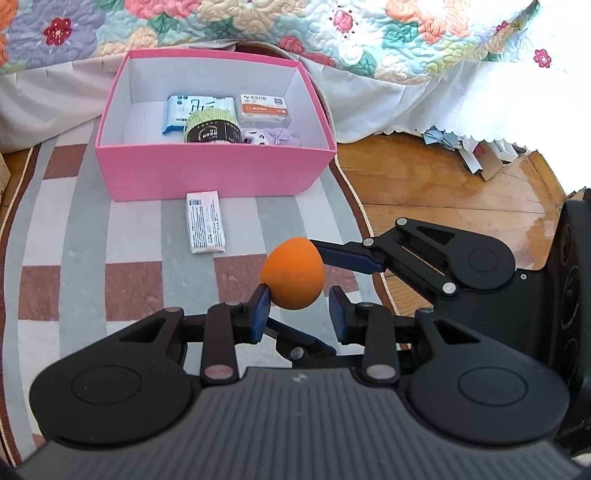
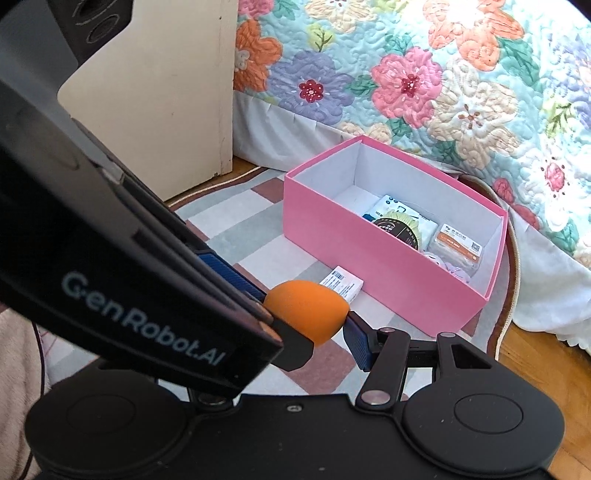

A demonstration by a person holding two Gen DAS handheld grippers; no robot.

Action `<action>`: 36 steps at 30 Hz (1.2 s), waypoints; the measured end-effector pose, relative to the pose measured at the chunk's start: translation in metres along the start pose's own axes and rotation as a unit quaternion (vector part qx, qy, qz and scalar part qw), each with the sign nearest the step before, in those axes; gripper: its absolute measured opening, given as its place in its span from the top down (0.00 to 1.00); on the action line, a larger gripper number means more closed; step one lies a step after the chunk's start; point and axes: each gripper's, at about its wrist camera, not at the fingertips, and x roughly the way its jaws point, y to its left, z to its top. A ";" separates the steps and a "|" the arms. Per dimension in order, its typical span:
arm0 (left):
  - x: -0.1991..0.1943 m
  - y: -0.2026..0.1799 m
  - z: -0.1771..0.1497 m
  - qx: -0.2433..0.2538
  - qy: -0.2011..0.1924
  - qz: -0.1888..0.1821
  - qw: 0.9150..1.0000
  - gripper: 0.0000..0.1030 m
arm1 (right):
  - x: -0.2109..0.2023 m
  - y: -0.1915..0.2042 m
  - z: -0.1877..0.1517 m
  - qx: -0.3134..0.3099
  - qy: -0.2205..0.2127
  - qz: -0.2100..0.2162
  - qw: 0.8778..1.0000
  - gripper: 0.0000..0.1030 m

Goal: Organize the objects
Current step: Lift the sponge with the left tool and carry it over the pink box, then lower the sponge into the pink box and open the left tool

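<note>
An orange egg-shaped sponge (image 1: 291, 275) is held above the rug, also in the right wrist view (image 2: 308, 310). My right gripper (image 1: 299, 264) is shut on it; one blue pad presses its upper right side. My left gripper (image 1: 299, 310) is open around the sponge; its left pad touches the sponge and its right pad stands apart. In the right wrist view the left gripper's body crosses the frame and hides the right gripper's left finger. A pink box (image 1: 207, 170) holds a tissue pack, a yarn ball, a card case and a small plush. A white packet (image 1: 205, 221) lies in front of the box.
A checked rug (image 1: 92, 258) covers the floor under the box. A floral quilt (image 1: 369, 29) hangs behind it. Wooden floor (image 1: 443, 184) and paper clutter lie to the right. A cream cabinet (image 2: 155, 92) stands left of the bed.
</note>
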 end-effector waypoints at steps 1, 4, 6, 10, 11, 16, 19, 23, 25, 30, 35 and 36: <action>-0.002 -0.001 0.002 0.002 -0.001 0.000 1.000 0.69 | -0.001 -0.001 0.001 0.002 -0.002 0.000 1.000 0.39; -0.006 -0.004 0.006 0.006 -0.005 0.001 1.000 0.69 | -0.004 -0.002 0.006 0.004 -0.007 -0.004 1.000 0.39; -0.008 -0.005 0.009 0.007 -0.005 0.002 1.000 0.69 | -0.006 -0.003 0.008 0.003 -0.008 -0.005 1.000 0.39; -0.008 -0.007 0.015 0.010 0.001 0.010 1.000 0.69 | -0.006 -0.006 0.011 0.007 -0.004 -0.001 1.000 0.39; -0.007 -0.008 0.017 0.011 0.001 0.011 1.000 0.69 | -0.006 -0.006 0.012 0.006 -0.004 -0.002 1.000 0.39; -0.012 -0.009 0.028 0.016 -0.008 0.020 1.000 0.69 | -0.010 -0.014 0.020 0.012 -0.010 0.002 1.000 0.40; -0.017 -0.008 0.037 0.016 -0.017 0.020 1.000 0.69 | -0.015 -0.020 0.029 0.010 -0.020 0.002 1.000 0.41; -0.019 -0.009 0.050 0.015 -0.032 0.016 0.999 0.68 | -0.016 -0.029 0.037 0.014 -0.031 -0.002 0.999 0.42; -0.017 -0.007 0.058 0.010 -0.035 0.017 0.999 0.69 | -0.015 -0.035 0.041 0.016 -0.036 -0.007 0.999 0.45; -0.011 -0.003 0.083 0.007 -0.051 0.003 0.999 0.68 | -0.013 -0.051 0.052 0.010 -0.057 -0.027 0.998 0.47; 0.005 -0.002 0.113 0.015 -0.064 0.001 0.998 0.68 | 0.000 -0.076 0.064 0.011 -0.069 -0.045 0.997 0.48; 0.010 -0.001 0.120 0.015 -0.065 0.002 0.998 0.68 | 0.004 -0.081 0.065 0.011 -0.070 -0.048 0.996 0.48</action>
